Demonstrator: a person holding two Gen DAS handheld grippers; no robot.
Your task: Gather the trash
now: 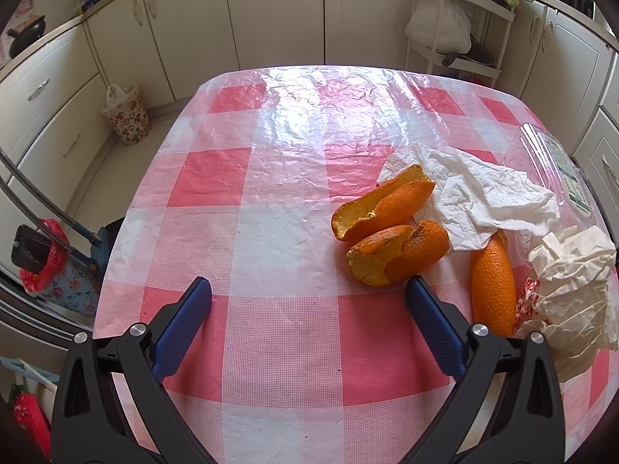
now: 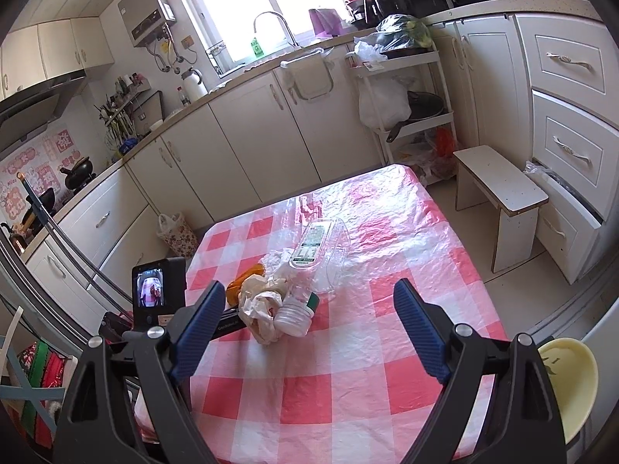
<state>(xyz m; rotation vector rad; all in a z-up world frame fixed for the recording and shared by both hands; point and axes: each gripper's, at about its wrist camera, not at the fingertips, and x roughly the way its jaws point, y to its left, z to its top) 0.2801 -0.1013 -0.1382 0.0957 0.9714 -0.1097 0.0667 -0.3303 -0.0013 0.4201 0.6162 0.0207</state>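
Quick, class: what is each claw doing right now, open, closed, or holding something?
Left claw: open, holding nothing.
Right claw: open, holding nothing.

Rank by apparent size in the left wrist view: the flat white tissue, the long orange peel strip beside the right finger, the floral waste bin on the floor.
1. Flat white tissue
2. Long orange peel strip
3. Floral waste bin, though it sits farther away, so its true size is unsure.

Orange peels (image 1: 387,228) lie on the desk (image 1: 278,178), right of centre. A tissue (image 1: 483,197) overlaps them from behind. A crumpled wrapper (image 1: 572,282) lies further right, a clear plastic container (image 2: 321,247) behind it.
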